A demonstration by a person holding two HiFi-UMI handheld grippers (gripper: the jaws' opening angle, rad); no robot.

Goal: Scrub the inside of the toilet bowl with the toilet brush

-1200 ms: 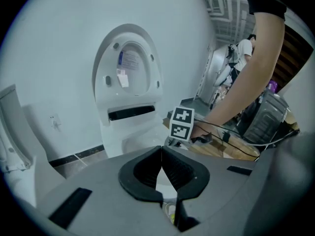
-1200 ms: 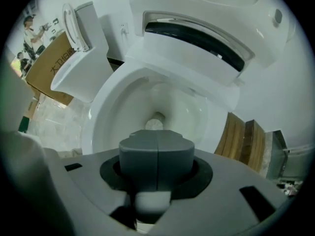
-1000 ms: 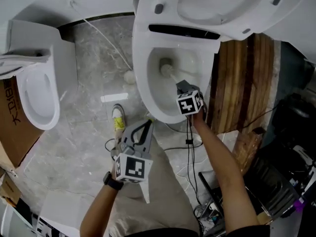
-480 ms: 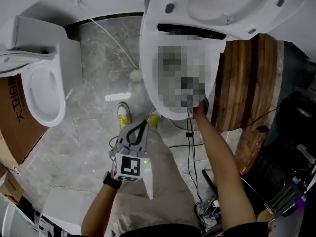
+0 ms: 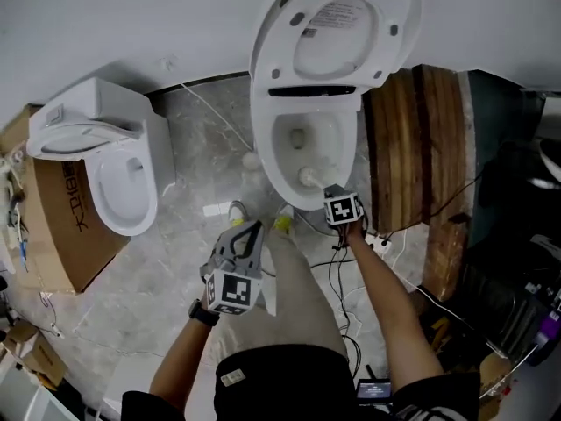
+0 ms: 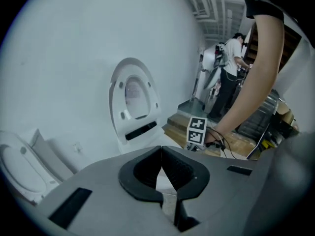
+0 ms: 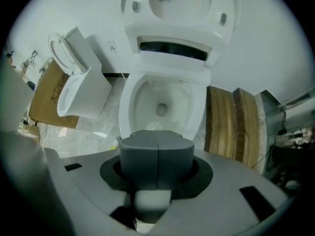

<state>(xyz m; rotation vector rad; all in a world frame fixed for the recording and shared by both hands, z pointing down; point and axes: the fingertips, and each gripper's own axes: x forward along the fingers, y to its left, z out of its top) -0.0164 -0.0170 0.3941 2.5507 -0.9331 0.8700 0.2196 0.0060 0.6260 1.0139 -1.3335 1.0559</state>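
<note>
Head view: a white ceramic toilet [image 5: 261, 147] stands at the far edge of the grey marble floor [image 5: 184, 235], against the white wall, with its oval white lid [image 5: 337, 29] raised upright.
Toilet brush: the white toilet brush [image 5: 308, 178] has its head inside the bowl, low on the front wall and close to the front rim.
Right gripper: the right gripper [image 5: 326, 191] is over the front rim of the bowl. In the right gripper view its grey fingers [image 7: 142, 154] are pressed together on the brush handle, and the bowl [image 7: 125, 107] lies straight ahead of them.
Left gripper: the left gripper [image 5: 252, 231] hangs over the floor, near the front of the toilet and apart from it. In the left gripper view the black fingers [image 6: 142, 173] meet at the tips [image 6: 161, 151] with nothing between them.
Surroundings: a second white toilet [image 5: 118, 169] stands at the left, beside a brown cardboard box [image 5: 61, 235]. Brown wooden planks [image 5: 412, 147] lie just right of the bowl.
</note>
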